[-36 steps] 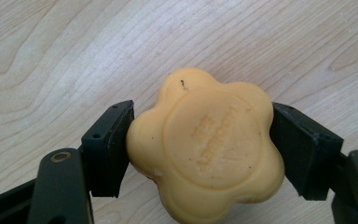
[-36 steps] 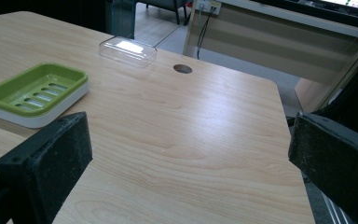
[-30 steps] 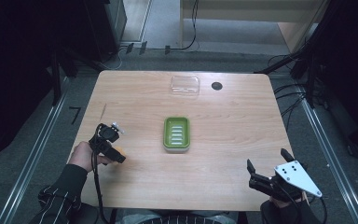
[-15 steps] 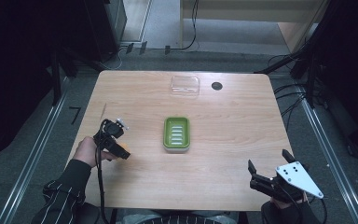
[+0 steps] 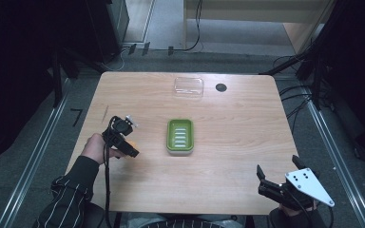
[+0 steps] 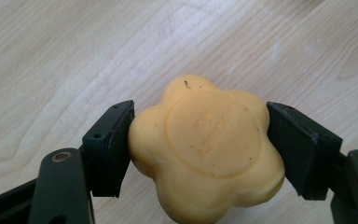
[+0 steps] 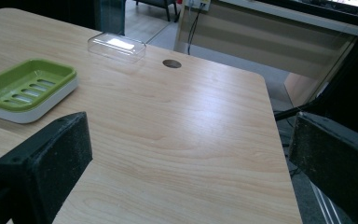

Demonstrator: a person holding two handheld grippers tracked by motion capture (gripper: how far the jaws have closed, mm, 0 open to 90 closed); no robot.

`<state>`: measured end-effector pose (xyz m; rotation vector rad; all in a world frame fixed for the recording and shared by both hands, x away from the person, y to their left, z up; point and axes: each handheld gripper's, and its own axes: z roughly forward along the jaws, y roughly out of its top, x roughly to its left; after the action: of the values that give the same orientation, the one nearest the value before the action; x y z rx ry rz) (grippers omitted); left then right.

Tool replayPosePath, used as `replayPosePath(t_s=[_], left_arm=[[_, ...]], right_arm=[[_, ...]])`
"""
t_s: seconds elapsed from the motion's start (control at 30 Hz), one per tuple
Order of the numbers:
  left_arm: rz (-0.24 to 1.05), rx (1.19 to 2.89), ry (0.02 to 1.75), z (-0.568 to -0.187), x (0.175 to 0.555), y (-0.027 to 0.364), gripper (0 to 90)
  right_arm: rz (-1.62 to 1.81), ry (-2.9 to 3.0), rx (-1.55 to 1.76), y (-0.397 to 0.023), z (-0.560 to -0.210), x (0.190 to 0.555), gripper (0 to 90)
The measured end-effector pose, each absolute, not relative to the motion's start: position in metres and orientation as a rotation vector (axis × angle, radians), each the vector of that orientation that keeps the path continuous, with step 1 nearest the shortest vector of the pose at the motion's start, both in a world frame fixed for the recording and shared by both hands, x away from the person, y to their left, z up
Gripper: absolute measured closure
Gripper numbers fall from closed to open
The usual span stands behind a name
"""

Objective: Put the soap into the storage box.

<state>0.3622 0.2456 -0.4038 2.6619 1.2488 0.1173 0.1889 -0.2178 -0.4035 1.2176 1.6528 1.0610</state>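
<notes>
Landmark: green soap dish on a white base, lying flat near the middle of the table; all places below are told from it
Soap: yellow, flower-shaped bar with a round raised face; pinched in the left hand-held gripper, to the left of the dish and apart from it; in the high view a sliver of orange peeks out by the jaws; whether it touches the wood below cannot be told
Left hand-held gripper: jaws pressed onto the soap from both sides, one pad on each flank of the bar; held in the person's left hand, striped sleeve behind it
Right hand-held gripper: well to the right of the dish and nearer the person, at the table's near edge; jaws spread wide with bare wood between them; grey three-cornered plate on top
Clear lid: transparent, shallow, beyond the dish toward the far edge; apart from it
Round hole: dark, just right of the clear lid, farther than the dish
</notes>
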Motion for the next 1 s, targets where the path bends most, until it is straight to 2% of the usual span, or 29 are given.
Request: replayPosePath(t_s=[0.63, 1.0], left_arm=[[0.132, 2.685, 1.117, -0.392, 0.383, 0.212, 27.8], [0.147, 2.644, 1.083, -0.388, 0.392, 0.198, 27.8]], right_arm=[[1.02, 1.606, 1.264, -0.23, -0.404, 0.173, 0.0], [1.009, 1.593, 1.277, -0.233, -0.405, 0.168, 0.0]])
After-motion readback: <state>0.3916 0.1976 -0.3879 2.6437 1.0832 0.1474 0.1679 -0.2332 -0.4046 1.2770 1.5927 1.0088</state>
